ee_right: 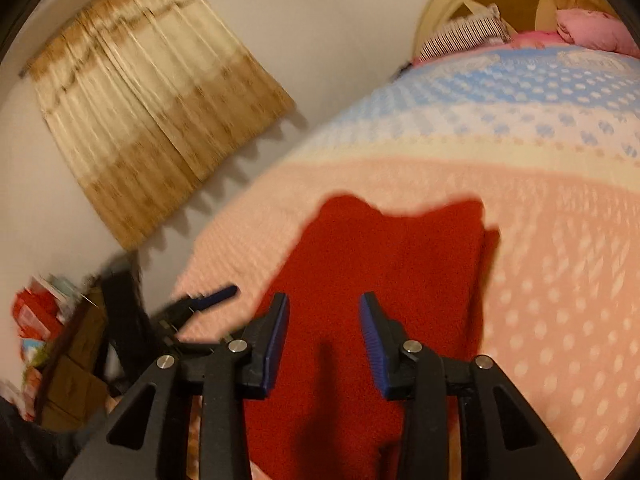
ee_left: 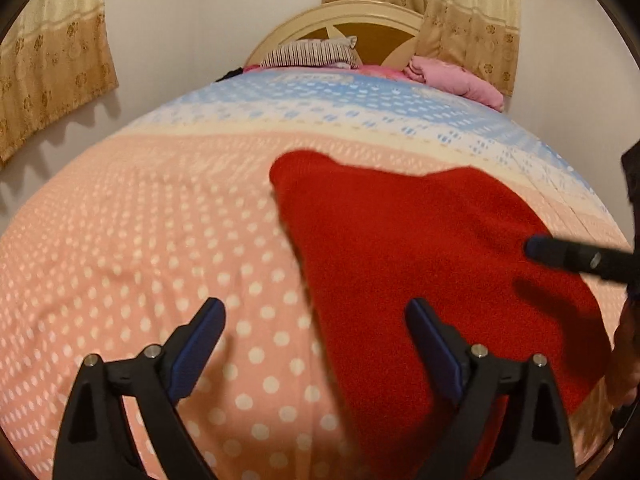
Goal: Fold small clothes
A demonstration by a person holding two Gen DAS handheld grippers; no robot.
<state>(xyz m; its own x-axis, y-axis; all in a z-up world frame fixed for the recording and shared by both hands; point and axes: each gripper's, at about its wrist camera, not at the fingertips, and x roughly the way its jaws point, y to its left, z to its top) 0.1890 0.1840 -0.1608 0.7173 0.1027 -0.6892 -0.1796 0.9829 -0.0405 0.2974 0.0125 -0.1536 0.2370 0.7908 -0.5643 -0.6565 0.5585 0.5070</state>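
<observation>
We see the red knit garment [ee_left: 420, 272] lying flat mid-bedspread [ee_left: 160, 240], toward our near edge | left gripper [ee_left: 316, 344] spread wide, empty, beside the garment's left edge | right gripper [ee_right: 324, 320] part-spread above the cloth, pinching nothing | both seem freed for the next fold.

Left claw [ee_left: 316, 316] wide — right claw [ee_right: 324, 304] parted.

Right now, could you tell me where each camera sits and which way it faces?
Left wrist: on the left gripper, angled down the bed toward the headboard; open fingers below, right gripper's fingertip at right.
Right wrist: on the right gripper, above the red garment; parted, empty fingers; left gripper's tip at left.
Both share garment, bed, headboard.
</observation>
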